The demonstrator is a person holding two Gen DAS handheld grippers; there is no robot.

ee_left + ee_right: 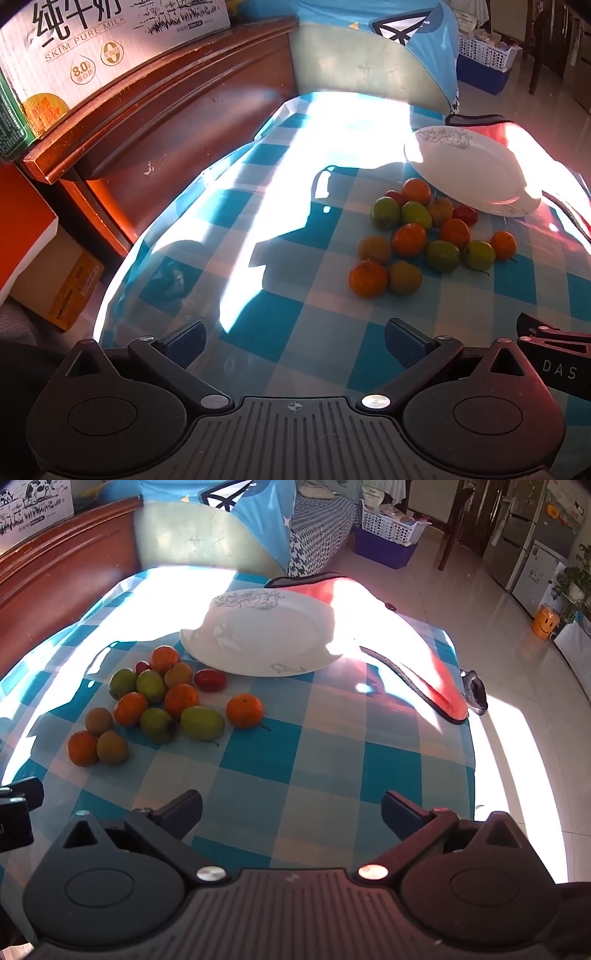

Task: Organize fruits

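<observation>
Table (280,295) under a blue-and-white checked cloth is filling both views, hard sunlight cutting across it and washing out a wide band. White plate (266,635) is sitting at the far side, its far edge riding up on a red cloth (413,653), so it's looking tilted, not flat. Plate is holding nothing.

Fruit pile (162,701) is lying loose on the cloth just in front of the plate: small oranges, green ones, a couple of brownish ones, one red tomato-like piece (209,679) closest to the rim. One orange (244,710) is sitting slightly apart on the right. Nothing sorted yet, so the task is reading as just starting.

Left gripper (293,343) is hovering over bare cloth, jaws spread fully, nothing between them. Right gripper (291,818) is the same: wide apart, empty, well short of the pile.

Risks as I'm reading it:
- Fruits are touching each other; closing on one in the middle is likely nudging neighbours, and round ones are rolling toward the table edge.
- Tilted plate: anything dropped on it may be rolling back off the low side.
- Glare is hiding edges in the bright band, so aim could be off there.
- Both grippers going for the same pile risks them colliding.
</observation>
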